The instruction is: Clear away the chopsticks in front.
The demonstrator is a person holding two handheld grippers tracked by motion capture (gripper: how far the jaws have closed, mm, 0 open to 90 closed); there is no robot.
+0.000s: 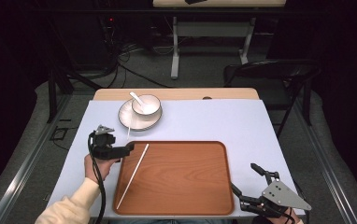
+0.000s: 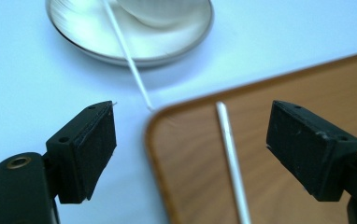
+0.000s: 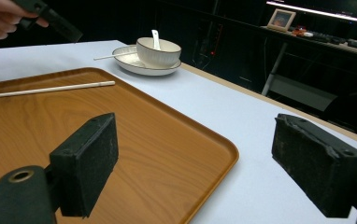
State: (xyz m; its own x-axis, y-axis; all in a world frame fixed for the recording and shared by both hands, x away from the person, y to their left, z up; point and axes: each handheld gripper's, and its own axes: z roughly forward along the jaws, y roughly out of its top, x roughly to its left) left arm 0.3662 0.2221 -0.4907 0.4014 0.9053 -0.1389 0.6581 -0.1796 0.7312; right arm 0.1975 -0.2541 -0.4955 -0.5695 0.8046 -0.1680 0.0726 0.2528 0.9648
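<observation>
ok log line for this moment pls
left gripper: open, at tray far-left corner | right gripper: open, near-right of tray | chopstick: on tray | second chopstick: resting on plate | bowl with spoon: on plate

- The left gripper (image 1: 129, 148) is matte black, built of blocky parts, with a small grey three-cornered plate (image 1: 104, 129) on top, on the side away from the wooden tray (image 1: 204, 186).
- A black cable (image 1: 100, 186) loops off its body and trails down beside the tray's left edge.
- The hand (image 1: 94, 167) on it comes out of a cream sleeve (image 1: 69, 210) with a ribbed cuff.
- Its pads (image 2: 97, 144) are flat black rectangular blocks with a grainy face and small screw holes on top; a brass-ringed hole sits in the arm below.
- The right gripper (image 1: 244, 179), at the tray's near right corner, is black too, with a larger grey three-cornered plate (image 1: 284, 195) dotted with dark holes.
- Its pads (image 3: 90, 161) are the same black blocks, edges slightly worn.
</observation>
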